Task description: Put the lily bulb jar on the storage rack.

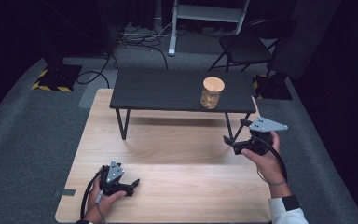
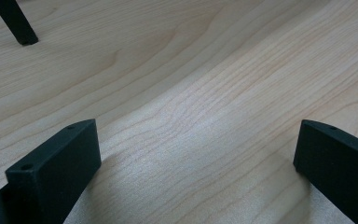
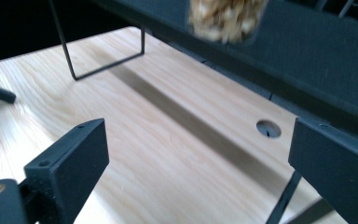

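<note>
While the left gripper [image 1: 129, 185] lay low on the pale wooden table [image 1: 177, 186] near its front edge, held in the person's left hand [image 1: 103, 201], its jaws stood wide apart with bare wood grain between them and nothing gripped. In the left gripper view one black leg [image 2: 15, 22] of the dark raised shelf [image 1: 168, 91] showed well ahead of the fingers [image 2: 56, 170], off to their left.

The right gripper [image 1: 235, 134], held in the right hand [image 1: 268, 161] above the table's right side, also had its jaws spread, holding nothing. It pointed toward the shelf, whose front edge lay just ahead of its fingertips. A glass jar [image 1: 211, 92] with a light wooden lid [image 1: 213, 84] stood upright on the shelf's right part, beyond and above the right gripper's fingers [image 3: 70, 158], apart from them. In the right gripper view the jar's pale, grainy contents showed blurred at the top, ahead between the jaws, and a round hole [image 3: 268, 129] in the tabletop lay close before the right-hand finger.
</note>
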The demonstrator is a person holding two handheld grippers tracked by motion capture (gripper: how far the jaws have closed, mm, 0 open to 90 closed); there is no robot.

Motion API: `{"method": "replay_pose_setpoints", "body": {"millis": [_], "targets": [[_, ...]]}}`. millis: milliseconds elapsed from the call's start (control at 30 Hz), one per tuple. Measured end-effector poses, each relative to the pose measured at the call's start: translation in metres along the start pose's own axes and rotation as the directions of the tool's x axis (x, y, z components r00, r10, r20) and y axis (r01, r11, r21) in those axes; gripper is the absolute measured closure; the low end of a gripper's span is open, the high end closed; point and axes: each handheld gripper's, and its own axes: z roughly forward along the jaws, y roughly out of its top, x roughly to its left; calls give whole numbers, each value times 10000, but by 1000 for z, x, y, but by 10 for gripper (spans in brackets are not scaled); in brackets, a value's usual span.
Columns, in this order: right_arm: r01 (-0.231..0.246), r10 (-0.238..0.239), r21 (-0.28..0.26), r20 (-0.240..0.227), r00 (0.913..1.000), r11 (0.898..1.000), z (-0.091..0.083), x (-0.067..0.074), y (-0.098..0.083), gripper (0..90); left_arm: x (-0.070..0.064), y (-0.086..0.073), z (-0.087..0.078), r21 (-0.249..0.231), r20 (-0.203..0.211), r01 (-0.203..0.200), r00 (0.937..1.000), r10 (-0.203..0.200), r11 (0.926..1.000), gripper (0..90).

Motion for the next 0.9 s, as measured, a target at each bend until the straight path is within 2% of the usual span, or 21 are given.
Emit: {"method": "replay_pose_setpoints", "body": {"millis": [267, 633, 800, 900], "targets": [[-130, 130, 135, 19, 9999, 9998, -4, 14, -42, 39, 0, 0, 0, -1, 6, 7, 10000, -7, 10000, 5], [-539, 539, 338, 26, 9985, 9980, -4, 21, -86, 40, 0, 0, 0, -4, 2, 7, 10000, -7, 10000, 5], [-658, 661, 654, -27, 9978, 9957, -1, 25, -101, 40, 0, 0, 0, -5, 3, 12, 10000, -12, 10000, 5], [-575, 579, 969, -14, 9983, 9936, 2, 30, -107, 40, 0, 0, 0, -2, 0, 11, 10000, -11, 10000, 5]]}}
